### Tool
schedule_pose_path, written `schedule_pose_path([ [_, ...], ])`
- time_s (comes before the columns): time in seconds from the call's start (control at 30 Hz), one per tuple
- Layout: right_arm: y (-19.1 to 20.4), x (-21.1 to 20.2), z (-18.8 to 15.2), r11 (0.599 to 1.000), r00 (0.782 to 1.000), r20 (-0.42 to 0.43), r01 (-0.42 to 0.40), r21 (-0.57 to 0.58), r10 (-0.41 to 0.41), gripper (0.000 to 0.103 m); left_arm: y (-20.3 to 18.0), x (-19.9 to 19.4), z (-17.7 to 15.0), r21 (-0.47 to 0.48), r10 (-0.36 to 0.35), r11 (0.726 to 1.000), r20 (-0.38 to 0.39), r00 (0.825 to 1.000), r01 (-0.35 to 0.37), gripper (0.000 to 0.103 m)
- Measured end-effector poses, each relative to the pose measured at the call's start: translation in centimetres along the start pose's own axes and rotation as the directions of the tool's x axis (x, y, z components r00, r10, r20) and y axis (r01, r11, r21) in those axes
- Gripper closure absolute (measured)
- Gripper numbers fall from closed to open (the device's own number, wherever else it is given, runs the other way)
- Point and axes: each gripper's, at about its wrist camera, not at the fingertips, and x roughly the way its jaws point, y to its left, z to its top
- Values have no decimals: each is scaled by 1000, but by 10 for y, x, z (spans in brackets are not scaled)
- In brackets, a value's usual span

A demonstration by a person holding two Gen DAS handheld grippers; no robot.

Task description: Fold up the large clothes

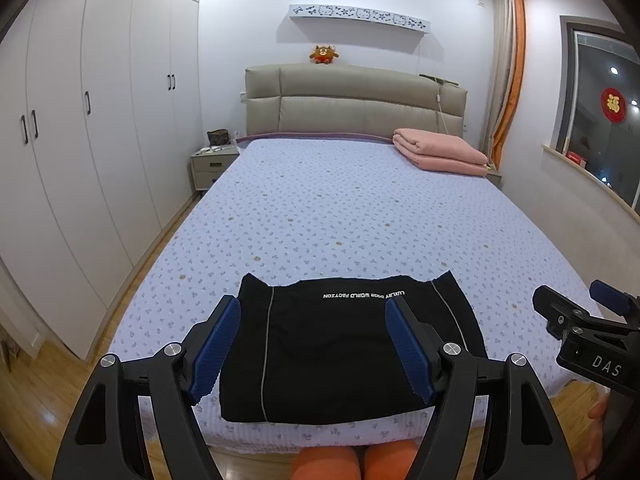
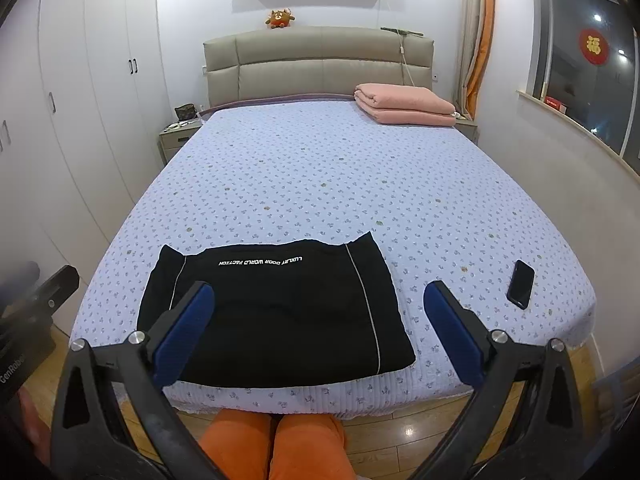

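A black garment (image 1: 340, 352) with white piping and white lettering lies folded into a rectangle at the near edge of the bed (image 1: 340, 208). It also shows in the right wrist view (image 2: 276, 312). My left gripper (image 1: 312, 320) is open and empty, held above the garment. My right gripper (image 2: 320, 296) is open and empty, above the garment's right part; it also shows at the right edge of the left wrist view (image 1: 572, 300). Both have blue pads.
A black phone (image 2: 521, 284) lies on the bed's near right corner. A folded pink blanket (image 1: 440, 154) sits by the headboard. White wardrobes (image 1: 80, 120) line the left wall. A nightstand (image 1: 212, 164) stands far left. My orange-clad knees (image 2: 272, 448) are at the bed's foot.
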Motion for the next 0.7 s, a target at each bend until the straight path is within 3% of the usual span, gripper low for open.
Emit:
schedule_pose_path([
  [0.7,11,0,-1,1000,1000,-5,-3,-10,2,0,-2,-3,-1,15,8,1000,4,1000,-8,27],
])
